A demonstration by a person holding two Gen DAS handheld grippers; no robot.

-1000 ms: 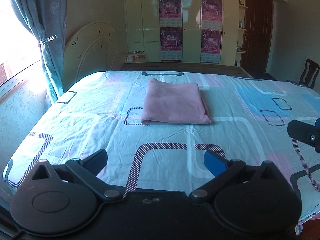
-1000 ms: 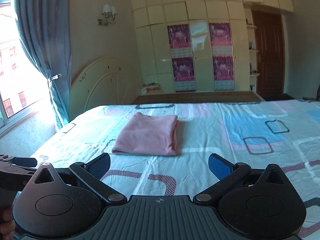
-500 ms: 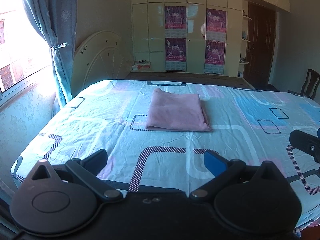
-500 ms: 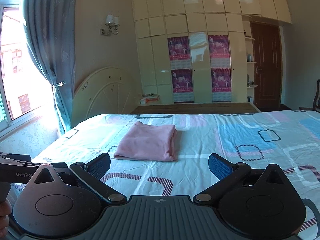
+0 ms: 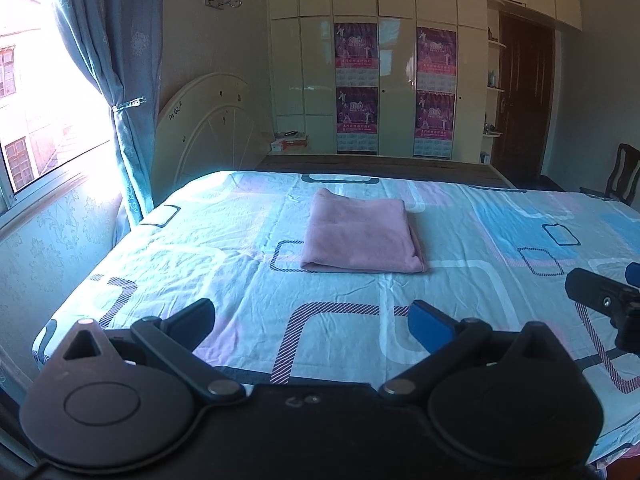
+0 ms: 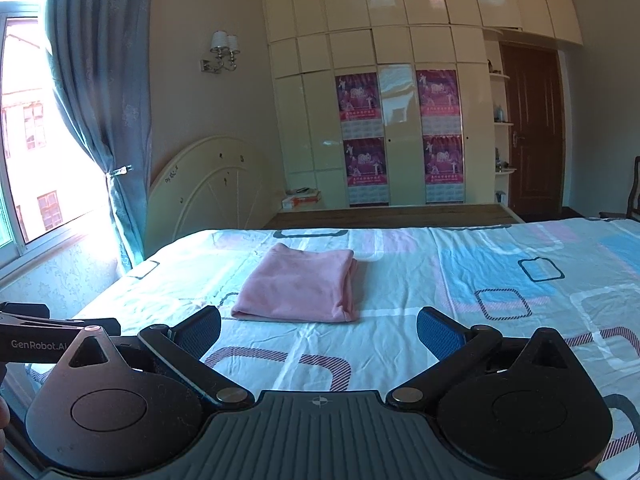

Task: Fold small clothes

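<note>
**Inspector:** Pink garment [image 5: 362, 236] — report its position and condition.

**Operator:** It lies folded into a compact rectangle on the patterned bedsheet [image 5: 240, 264], toward the far middle of the bed. From the right wrist view the same pink garment [image 6: 300, 286] shows stacked layer edges along its right side and a closed fold at the near edge. Nothing touches it.

**Inspector:** State of the claws?

**Operator:** I hold the left gripper [image 5: 312, 316] with its fingers spread wide, nothing between them, above the near part of the bed and well apart from the garment. The right gripper [image 6: 318, 326] is likewise spread and empty, also well short of the cloth. Each gripper shows at the edge of the other's view, so they sit side by side.

**Inspector:** Your judgement of the step in hand?

**Operator:** I judge the fold itself complete; what remains is checking it and keeping clear. To do that well, I would keep both claws spread and away from the cloth, since a snagged layer on the right side could undo the stack. If tidying is needed, I would press the loose right edge flat rather than pinch it.

**Inspector:** Any other items?

**Operator:** A curtain [image 6: 100, 120] and wardrobe [image 6: 400, 100] beyond the bed; neither interferes.
</note>
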